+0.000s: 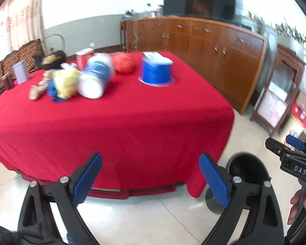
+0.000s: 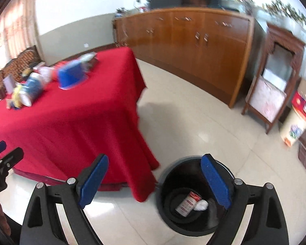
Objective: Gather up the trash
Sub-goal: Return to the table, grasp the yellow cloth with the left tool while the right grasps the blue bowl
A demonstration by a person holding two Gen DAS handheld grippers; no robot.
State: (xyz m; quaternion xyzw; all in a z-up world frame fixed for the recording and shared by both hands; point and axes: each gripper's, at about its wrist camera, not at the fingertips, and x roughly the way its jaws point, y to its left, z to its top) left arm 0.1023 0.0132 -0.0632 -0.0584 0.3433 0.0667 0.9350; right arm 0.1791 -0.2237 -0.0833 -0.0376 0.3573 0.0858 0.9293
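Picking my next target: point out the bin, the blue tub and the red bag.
bin [image 2: 193, 227], right wrist view, front rim.
blue tub [image 1: 156, 72], left wrist view, side wall.
red bag [image 1: 124, 62], left wrist view, middle.

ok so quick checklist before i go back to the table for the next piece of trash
1. Left gripper empty, jaws wide: ok.
2. Right gripper empty, jaws wide: ok.
3. Round black plastic trash bin has room: ok, only a red and white wrapper and a white wad at the bottom.
4. Trash left on the red-clothed table: ok, a blue and white tipped can and a yellow and blue crumpled bag lie there.
5. Whether the upside-down blue cup is trash: cannot tell.
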